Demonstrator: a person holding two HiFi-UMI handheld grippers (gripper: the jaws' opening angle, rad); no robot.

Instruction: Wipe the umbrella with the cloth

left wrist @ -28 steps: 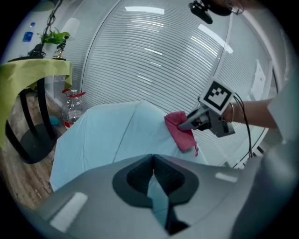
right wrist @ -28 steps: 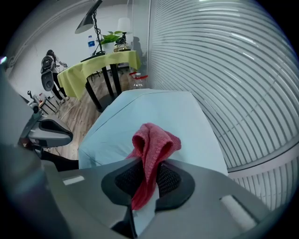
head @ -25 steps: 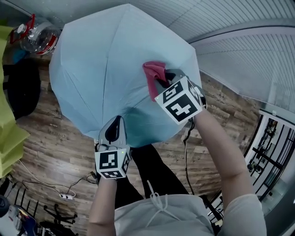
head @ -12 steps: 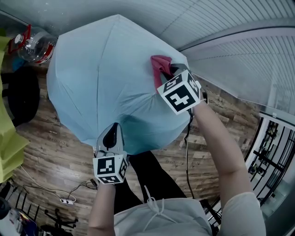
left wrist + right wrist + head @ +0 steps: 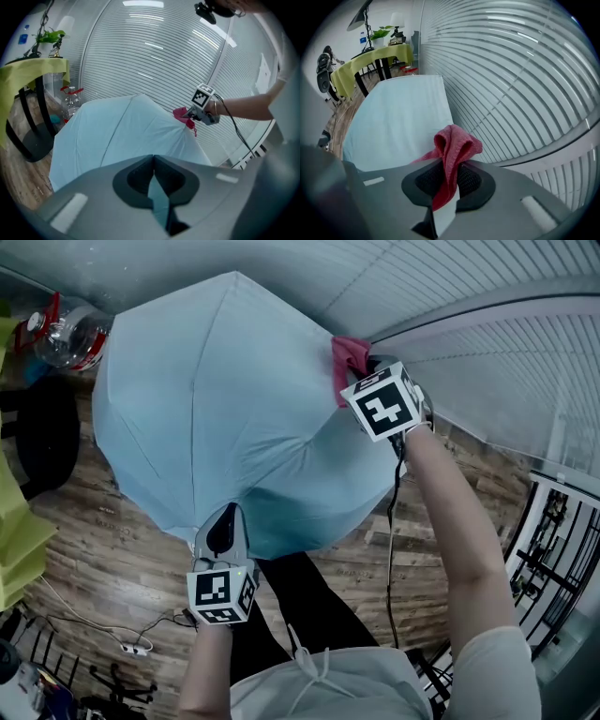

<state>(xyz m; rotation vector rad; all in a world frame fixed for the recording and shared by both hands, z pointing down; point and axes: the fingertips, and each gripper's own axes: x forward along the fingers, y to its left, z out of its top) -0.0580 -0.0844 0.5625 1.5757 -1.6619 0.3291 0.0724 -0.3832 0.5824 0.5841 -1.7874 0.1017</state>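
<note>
Sprawling pale-blue umbrella [image 5: 216, 399], crumpled red cloth [image 5: 349, 357]

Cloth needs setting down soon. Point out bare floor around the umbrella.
Bare wood floor lies between the umbrella and the floor cables, and beside the blinds. Crowded upper left: bottle, black object.

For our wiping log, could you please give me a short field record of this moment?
umbrella: light blue fabric umbrella, open, above the wood plank floor
cloth: red woven cloth, at the umbrella's far right edge
left: left gripper, fingers shut on the umbrella's near edge
right: right gripper, fingers shut on the cloth
background: clear plastic bottle with a red cap, on the floor to the umbrella's left
</note>
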